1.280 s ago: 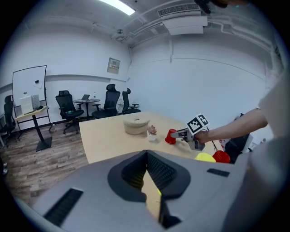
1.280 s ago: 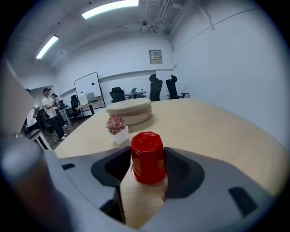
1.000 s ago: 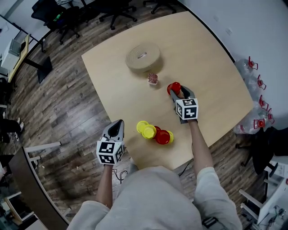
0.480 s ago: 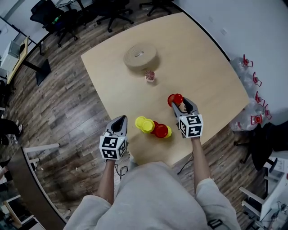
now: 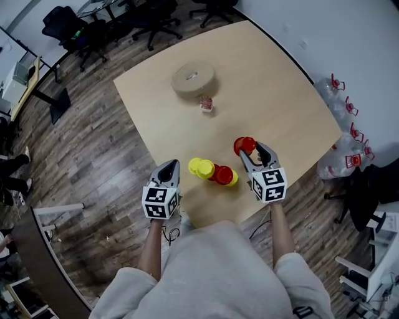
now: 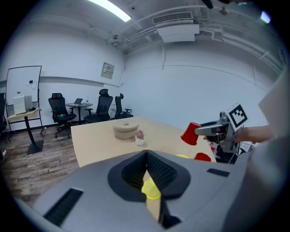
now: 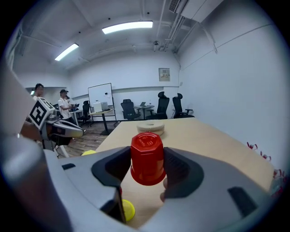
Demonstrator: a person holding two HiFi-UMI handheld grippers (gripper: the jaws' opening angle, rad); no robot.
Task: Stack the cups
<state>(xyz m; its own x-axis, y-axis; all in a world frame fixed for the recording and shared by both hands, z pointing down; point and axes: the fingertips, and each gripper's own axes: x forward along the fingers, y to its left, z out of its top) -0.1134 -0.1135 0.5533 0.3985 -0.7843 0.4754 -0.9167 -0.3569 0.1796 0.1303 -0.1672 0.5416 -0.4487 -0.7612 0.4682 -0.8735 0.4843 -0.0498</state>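
My right gripper (image 5: 250,151) is shut on an upside-down red cup (image 5: 245,146) and holds it above the table (image 5: 280,93), just right of the other cups. In the right gripper view the red cup (image 7: 147,156) sits bottom-up between the pads. A cluster lies near the table's front edge: two yellow cups (image 5: 201,167), a red cup (image 5: 223,175) and another yellow cup (image 5: 232,180). My left gripper (image 5: 171,165) hovers left of the cluster, shut and holding nothing. In the left gripper view its jaws (image 6: 146,154) meet, with a yellow cup (image 6: 151,189) beyond them.
A round tan roll (image 5: 193,78) and a small potted plant (image 5: 206,103) stand on the far half of the table. Office chairs (image 5: 156,12) are beyond it, water bottles (image 5: 349,134) on the floor at right. Two people (image 7: 52,102) stand far off.
My right gripper has carried the red cup back toward the table's near edge, closer to the cup cluster. The left gripper has stayed beside the cluster.
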